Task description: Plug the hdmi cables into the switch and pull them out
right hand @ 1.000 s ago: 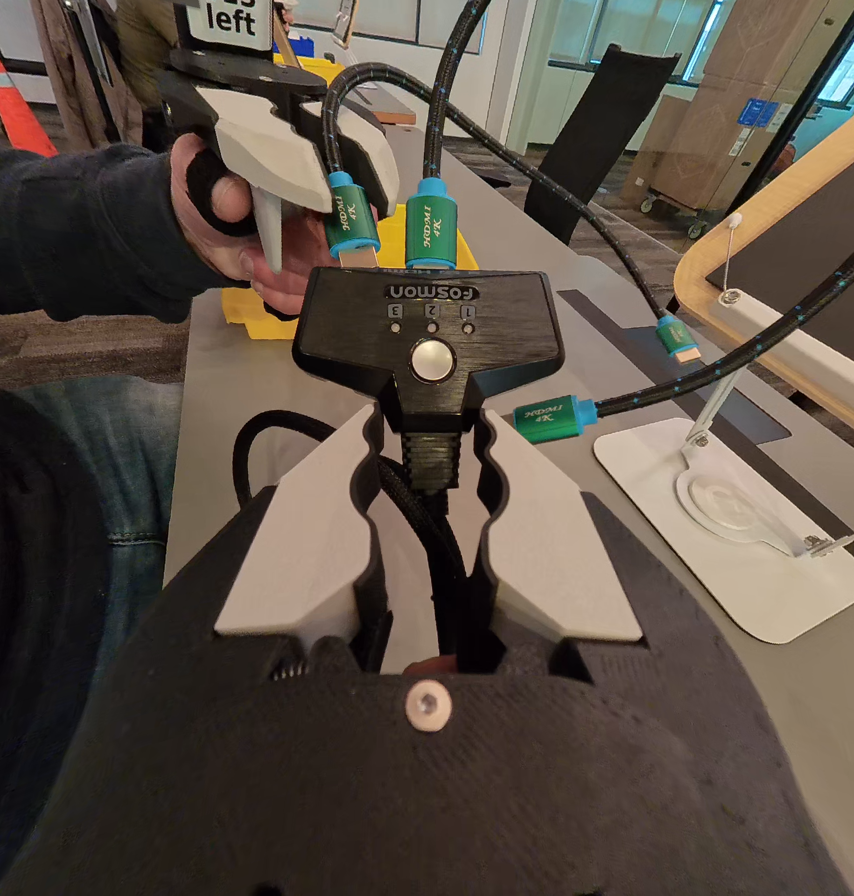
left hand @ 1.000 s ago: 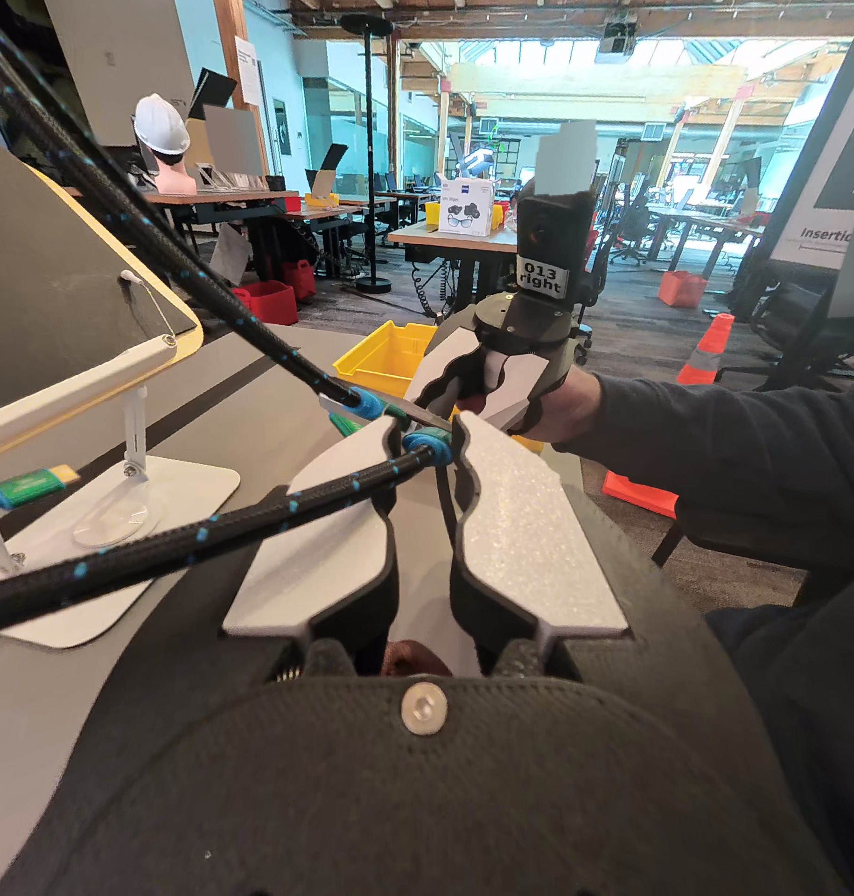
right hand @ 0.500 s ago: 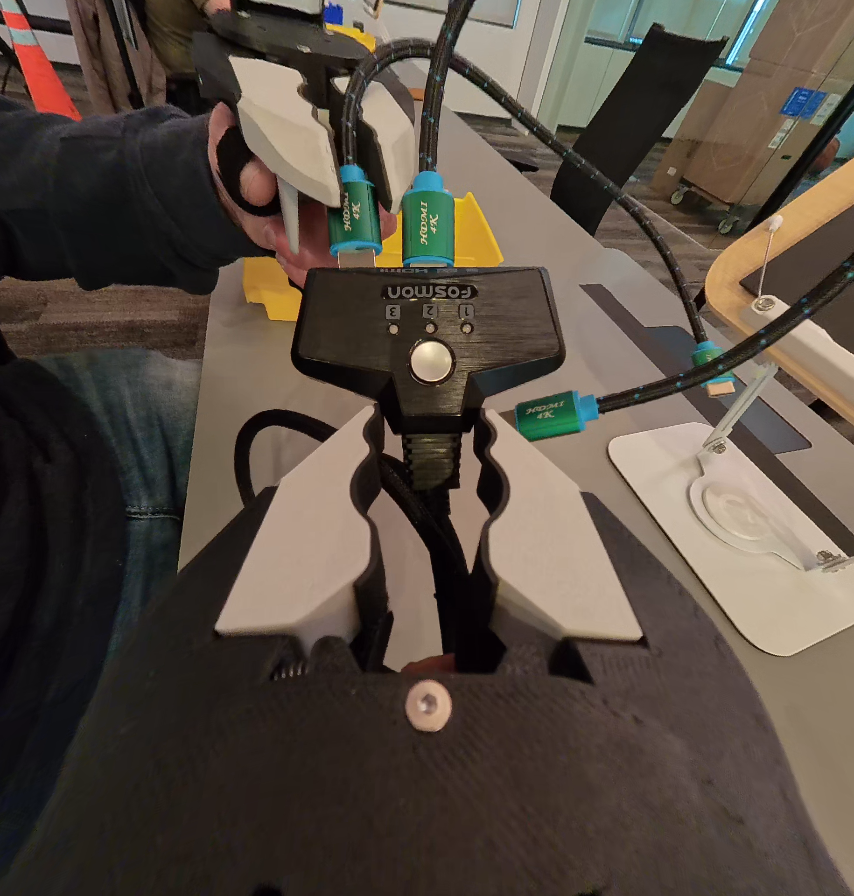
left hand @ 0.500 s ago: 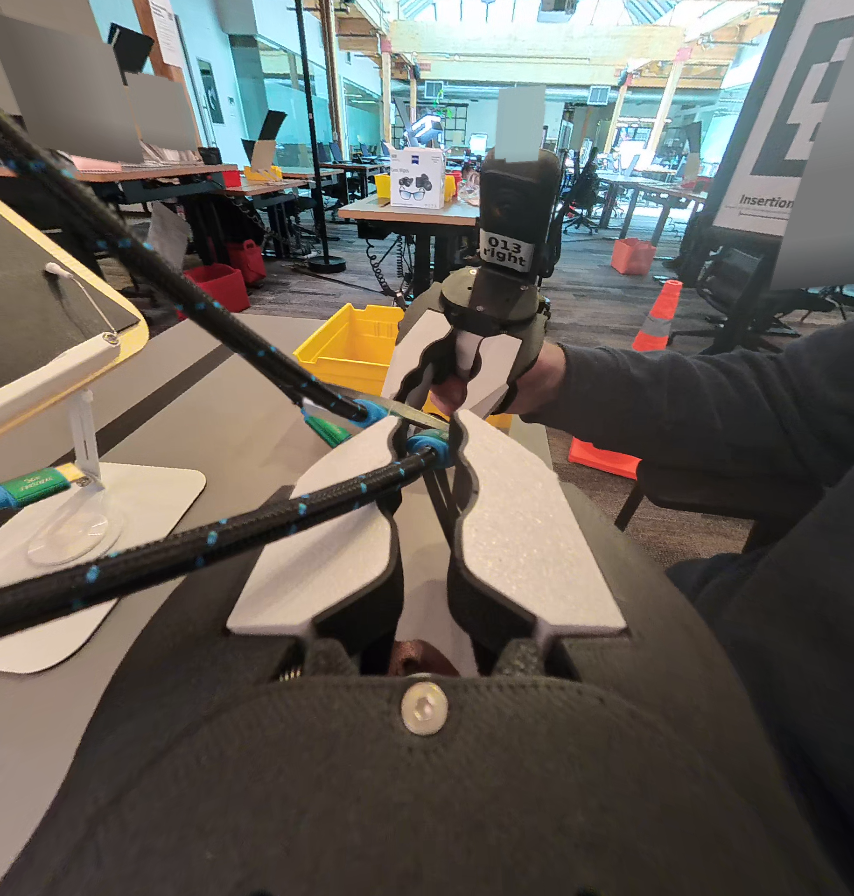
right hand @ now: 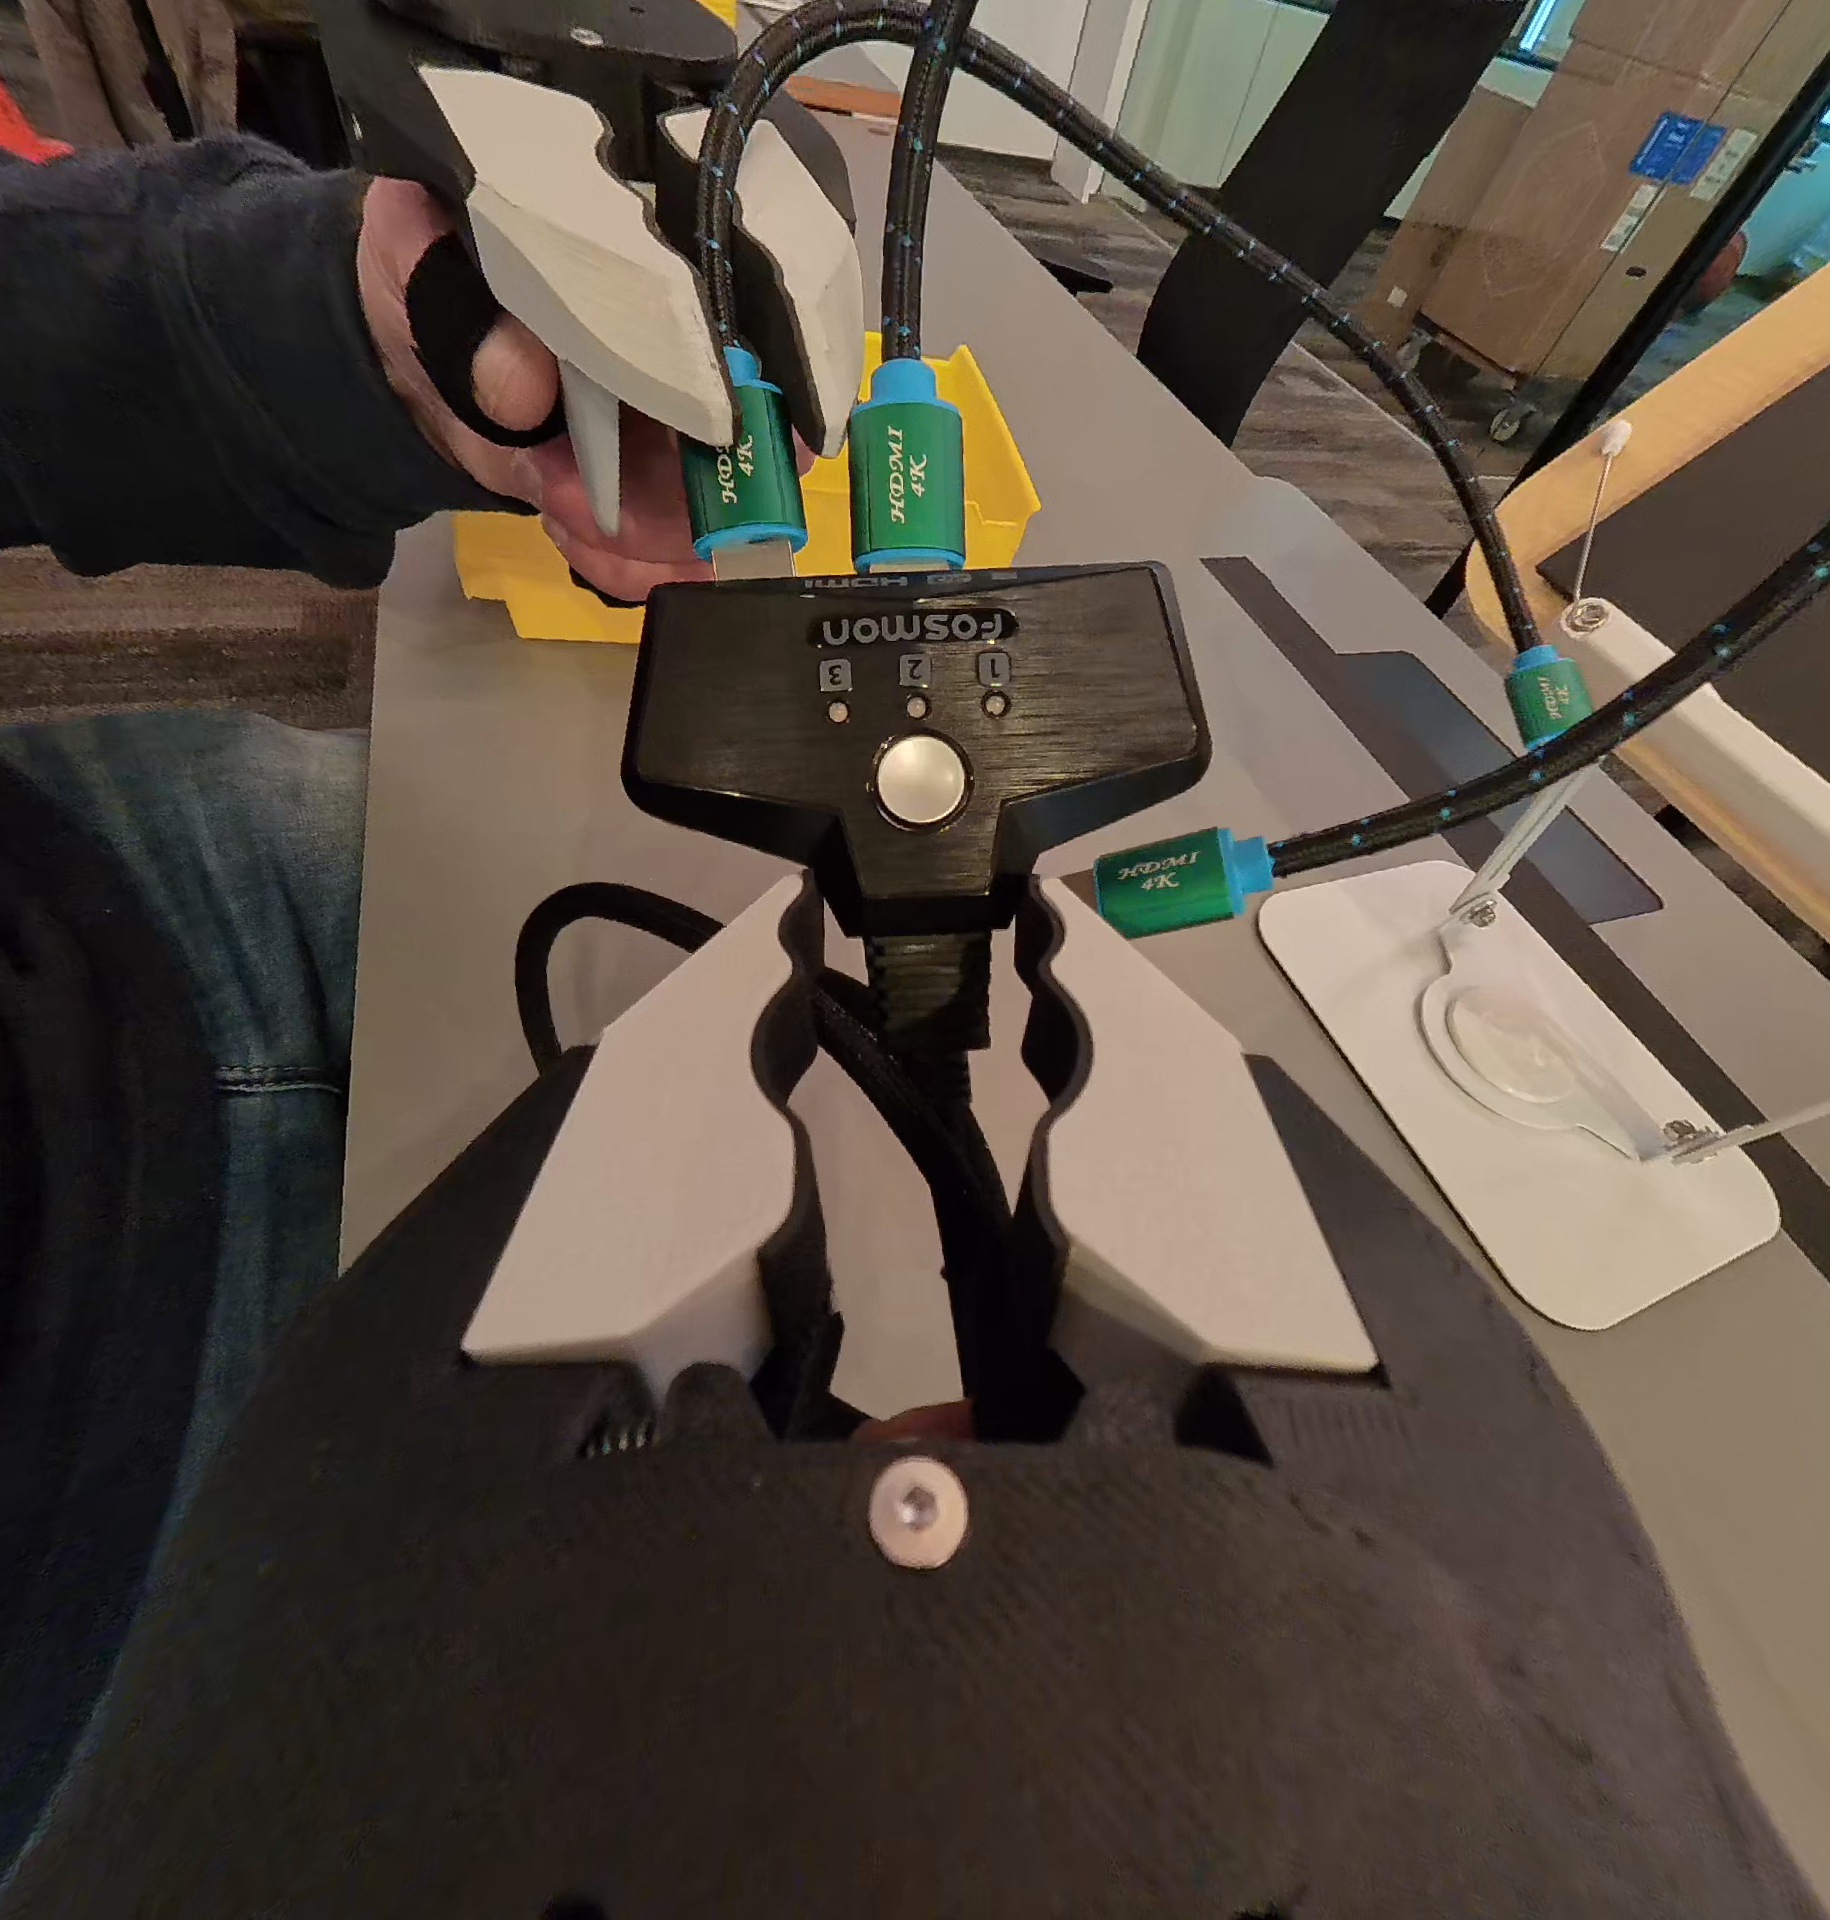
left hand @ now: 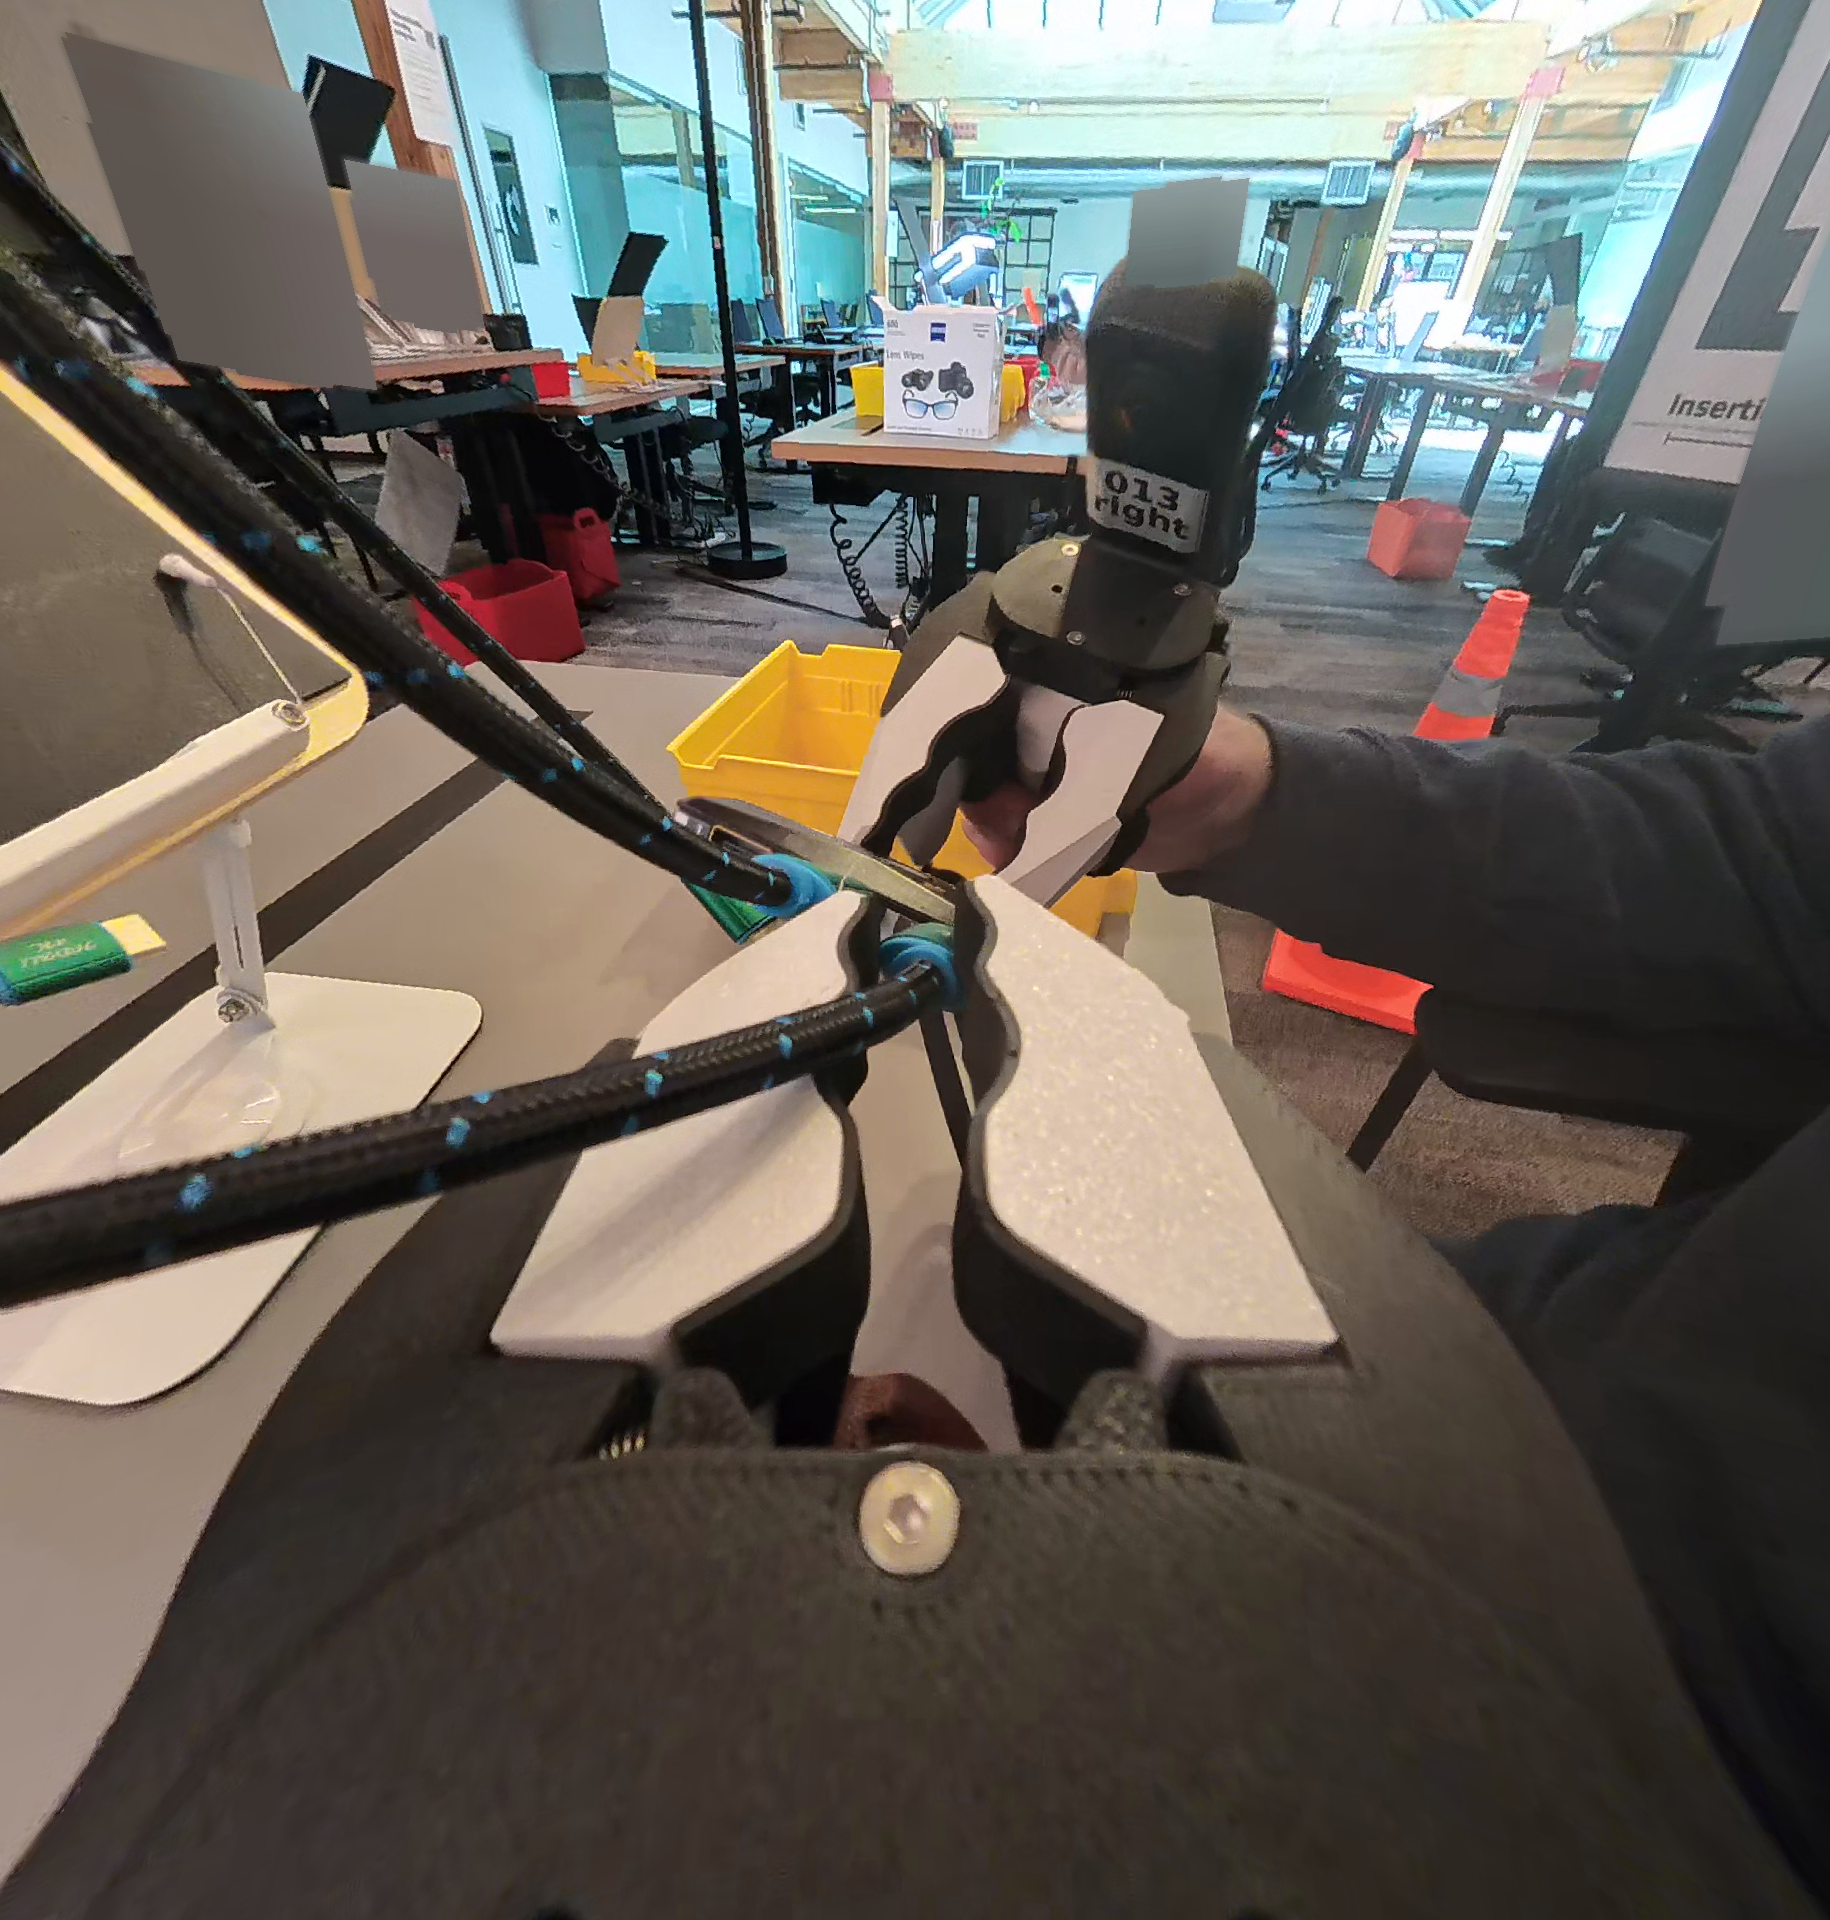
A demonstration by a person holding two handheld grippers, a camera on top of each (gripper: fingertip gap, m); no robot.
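Right gripper (right hand: pixel 916 935) clamps the glossy black switch (right hand: pixel 916 717) by its ribbed neck, above the grey table (right hand: pixel 495 831). Left gripper (right hand: pixel 776 416) pinches a green plug (right hand: pixel 739 483); its metal tip sits at the third port, seating depth hidden. Braided middle plug (right hand: pixel 906 478) looks fully in.

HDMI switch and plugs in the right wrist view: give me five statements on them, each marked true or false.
1. The right tongs grip the black switch by its cable end. True.
2. The left tongs hold a green plug. True.
3. The held plug is fully seated in the switch. False: its metal tip still shows.
4. The middle plug sits in the switch. True.
5. No plugs are loose. False: two green plugs hang free at the right.
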